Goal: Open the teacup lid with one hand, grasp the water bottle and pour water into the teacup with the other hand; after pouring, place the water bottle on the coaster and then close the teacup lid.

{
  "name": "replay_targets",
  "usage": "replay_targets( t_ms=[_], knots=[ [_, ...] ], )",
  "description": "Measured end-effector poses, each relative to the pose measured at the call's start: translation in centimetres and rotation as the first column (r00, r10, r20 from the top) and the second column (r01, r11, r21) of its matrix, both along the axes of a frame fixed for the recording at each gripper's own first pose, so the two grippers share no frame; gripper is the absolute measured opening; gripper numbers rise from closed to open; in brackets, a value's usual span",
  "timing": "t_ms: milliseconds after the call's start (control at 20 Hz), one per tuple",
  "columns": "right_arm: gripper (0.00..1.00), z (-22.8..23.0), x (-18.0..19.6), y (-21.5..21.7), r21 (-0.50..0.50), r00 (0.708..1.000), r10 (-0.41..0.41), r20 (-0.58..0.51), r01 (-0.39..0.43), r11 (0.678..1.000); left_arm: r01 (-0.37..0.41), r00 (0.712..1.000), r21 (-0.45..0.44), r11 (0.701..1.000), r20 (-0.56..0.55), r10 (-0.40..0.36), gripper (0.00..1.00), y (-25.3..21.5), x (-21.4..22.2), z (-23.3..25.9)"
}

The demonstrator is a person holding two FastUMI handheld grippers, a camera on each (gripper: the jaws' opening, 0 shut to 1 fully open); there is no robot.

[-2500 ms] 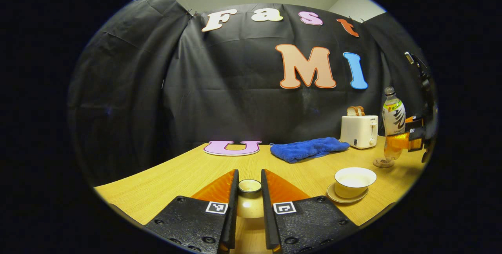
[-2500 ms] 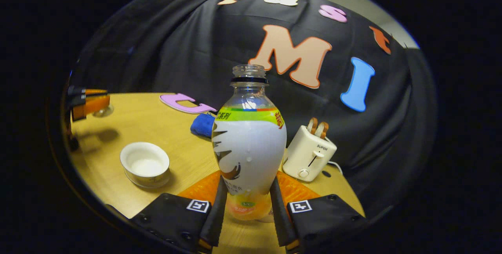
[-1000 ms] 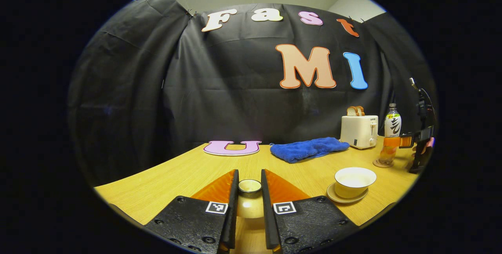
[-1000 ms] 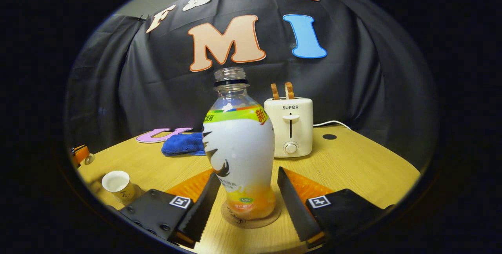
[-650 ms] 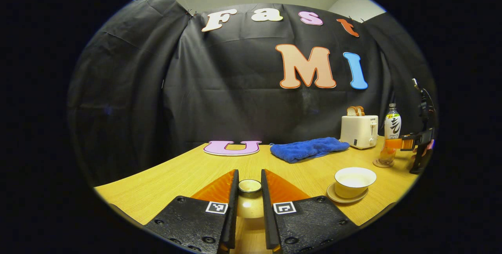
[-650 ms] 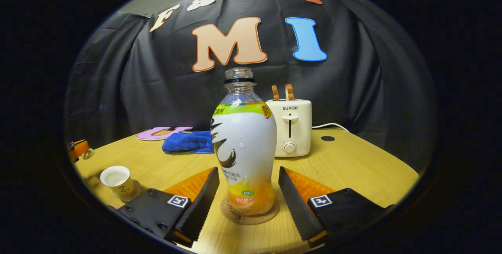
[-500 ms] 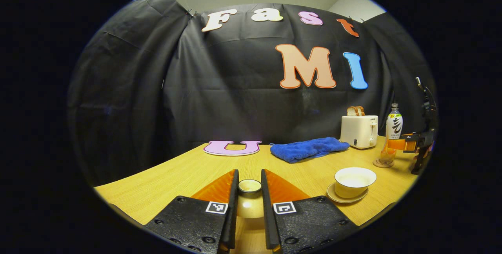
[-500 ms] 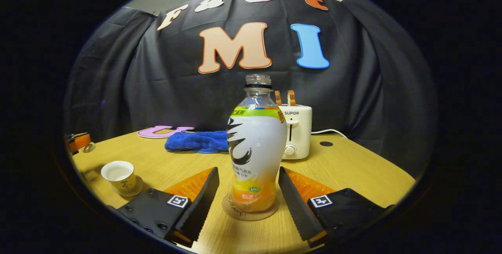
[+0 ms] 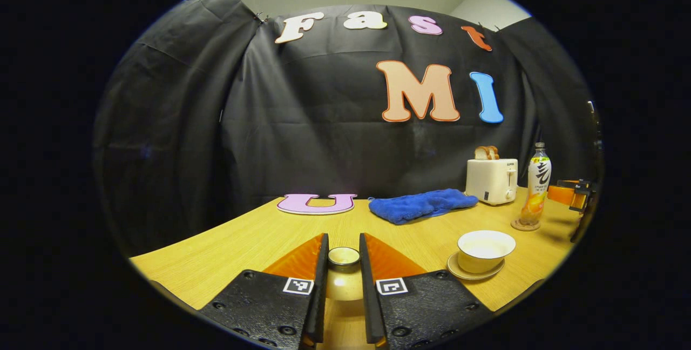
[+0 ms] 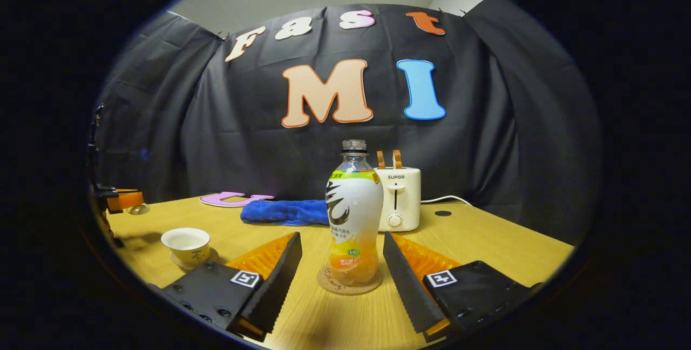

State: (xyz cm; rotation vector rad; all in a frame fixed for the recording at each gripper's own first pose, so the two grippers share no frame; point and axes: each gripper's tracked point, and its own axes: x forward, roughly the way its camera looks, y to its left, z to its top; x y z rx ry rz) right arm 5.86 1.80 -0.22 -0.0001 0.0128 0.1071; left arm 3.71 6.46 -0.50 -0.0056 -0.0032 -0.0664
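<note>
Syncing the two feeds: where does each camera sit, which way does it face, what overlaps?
Left gripper view: low over the wooden table, facing the cloth wall; own left gripper shut on the small round teacup lid.
Right gripper view: low, behind the labelled plastic water bottle on its round cork coaster; own right gripper open.
Shared: bottle, lidless white teacup, white toaster, blue towel.

A cream toaster [image 10: 398,199] with two slices of bread [image 10: 389,159] standing in its slots sits at the back edge of the wooden table [image 10: 502,253], its white cord [image 10: 446,199] trailing toward the right edge beside a dark round hole [image 10: 442,213]. Left of the toaster, a blue towel [image 9: 422,204] lies crumpled along the same back edge.
</note>
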Motion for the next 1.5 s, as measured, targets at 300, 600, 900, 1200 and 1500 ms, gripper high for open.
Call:
replay_targets(
  t_ms=[300,600,900,1200,1500],
  knots=[
    [0.93,0.1,-1.3,0.3,0.002,1.0,0.02,0.003,-0.02,1.0,0.018,1.0,-0.004,1.0,-0.004,-0.018,0.27,-1.6,0.5,-0.1],
    [0.95,0.2,-2.9,0.8,0.004,0.998,0.069,0.002,-0.069,0.998,0.106,0.994,-0.003,0.994,-0.003,-0.106,0.27,-7.3,1.1,-0.1],
    [0.95,0.3,-3.3,0.7,0.004,0.997,0.072,0.003,-0.072,0.997,0.185,0.983,-0.003,0.983,0.001,-0.185,0.28,-12.6,1.2,0.0],
    [0.95,0.2,-3.3,0.7,0.004,0.997,0.071,0.0,-0.071,0.997,0.261,0.965,-0.002,0.965,0.001,-0.261,0.28,-16.5,1.1,0.0],
    [0.95,0.2,-3.2,0.8,0.004,0.997,0.073,-0.001,-0.073,0.997,0.354,0.935,0.009,0.935,-0.011,-0.354,0.27,-18.6,1.0,-0.2]
  ],
)
